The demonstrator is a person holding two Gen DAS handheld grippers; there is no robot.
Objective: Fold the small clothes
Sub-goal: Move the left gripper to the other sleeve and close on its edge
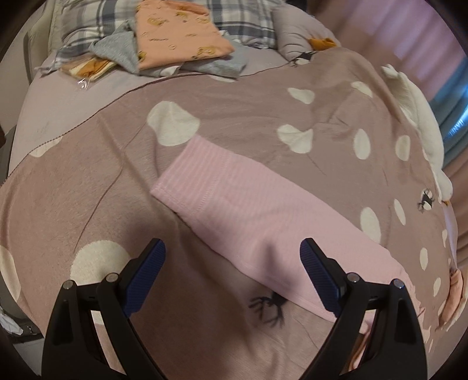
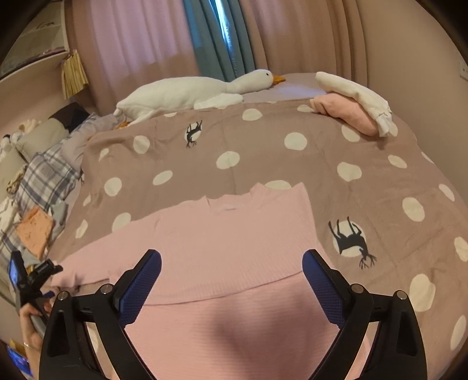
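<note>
A small pink ribbed sweater (image 2: 222, 233) lies flat on the dotted mauve blanket (image 2: 263, 152), with one sleeve folded across the body. In the left wrist view its other sleeve (image 1: 234, 201) stretches out over the blanket. My left gripper (image 1: 232, 263) is open and empty, just above the sleeve near its shoulder end. My right gripper (image 2: 231, 274) is open and empty, hovering over the sweater's lower body. The left gripper also shows at the left edge of the right wrist view (image 2: 26, 277).
A white goose plush (image 2: 193, 90) lies along the far edge of the bed. Folded pink and white clothes (image 2: 354, 105) sit at the far right corner. An orange printed garment (image 1: 178, 32) and grey clothes (image 1: 120, 49) are piled near plaid pillows (image 1: 87, 20).
</note>
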